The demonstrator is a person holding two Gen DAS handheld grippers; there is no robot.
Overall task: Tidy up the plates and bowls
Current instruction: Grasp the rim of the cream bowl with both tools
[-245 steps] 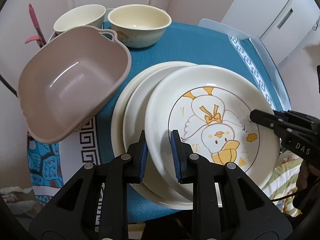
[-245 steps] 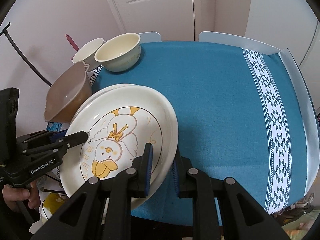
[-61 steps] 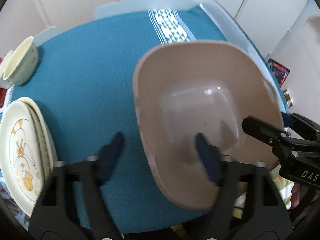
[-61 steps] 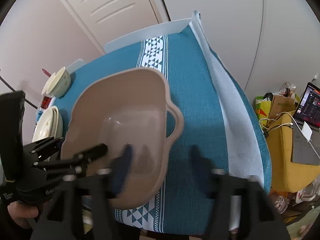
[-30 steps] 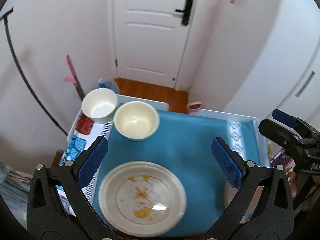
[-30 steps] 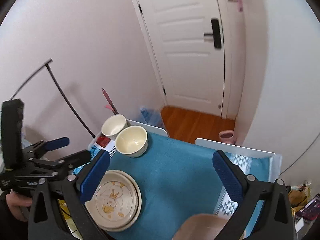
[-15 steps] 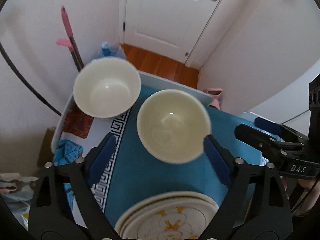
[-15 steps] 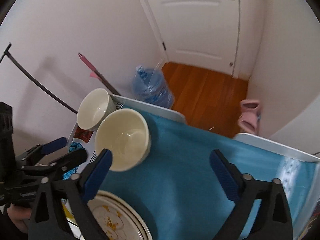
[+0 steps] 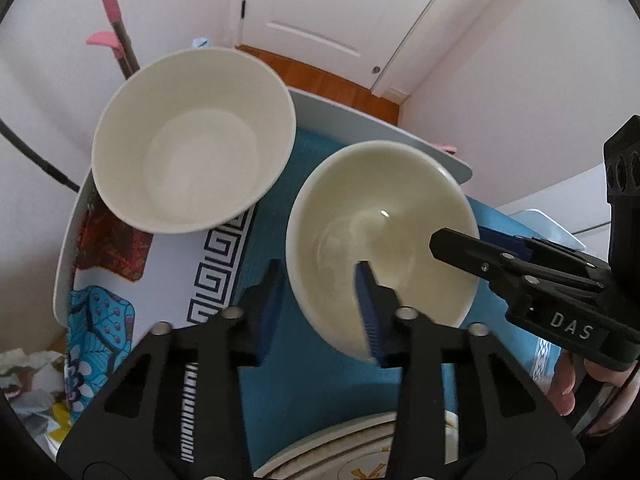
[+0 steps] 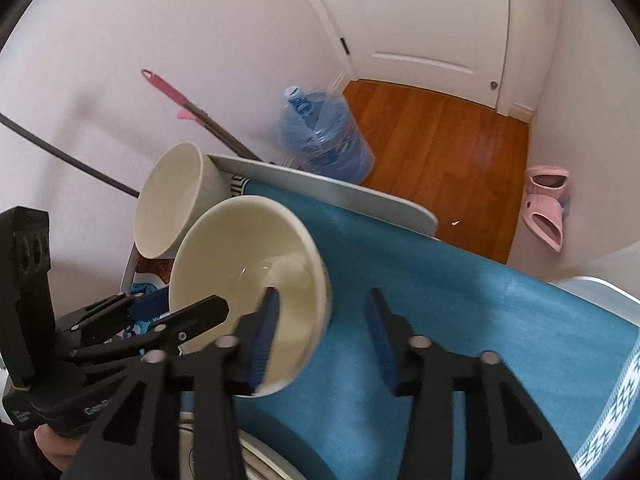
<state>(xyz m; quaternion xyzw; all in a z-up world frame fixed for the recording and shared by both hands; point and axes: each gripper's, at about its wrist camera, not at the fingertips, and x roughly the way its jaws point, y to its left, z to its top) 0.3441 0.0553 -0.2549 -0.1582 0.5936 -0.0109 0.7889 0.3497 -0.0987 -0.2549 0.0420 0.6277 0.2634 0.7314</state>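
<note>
A cream bowl (image 9: pixel 380 240) (image 10: pixel 248 276) stands on the teal tablecloth (image 9: pixel 320 380), with a white bowl (image 9: pixel 192 140) (image 10: pixel 172 204) beside it at the table's far corner. My left gripper (image 9: pixel 318 304) straddles the cream bowl's near-left rim, one finger outside and one inside. Its jaws are closing and the pads are still apart from the wall. My right gripper (image 10: pixel 322 332) straddles the opposite rim in the same way, jaws closing, pads not touching. Each gripper also shows in the other's view. A stack of plates (image 9: pixel 360 460) with a duck print lies just below.
The table's pale edge (image 10: pixel 340 188) runs right behind the bowls, with a wall and door beyond. A blue water jug (image 10: pixel 324 136), pink slippers (image 10: pixel 544 208) and a pink-handled mop (image 9: pixel 112 20) stand on the floor. Teal cloth stretches away to the right (image 10: pixel 460 300).
Both grippers have come down onto the cream bowl from high above the table. Their jaws have narrowed from wide open and now straddle its rim on opposite sides.
</note>
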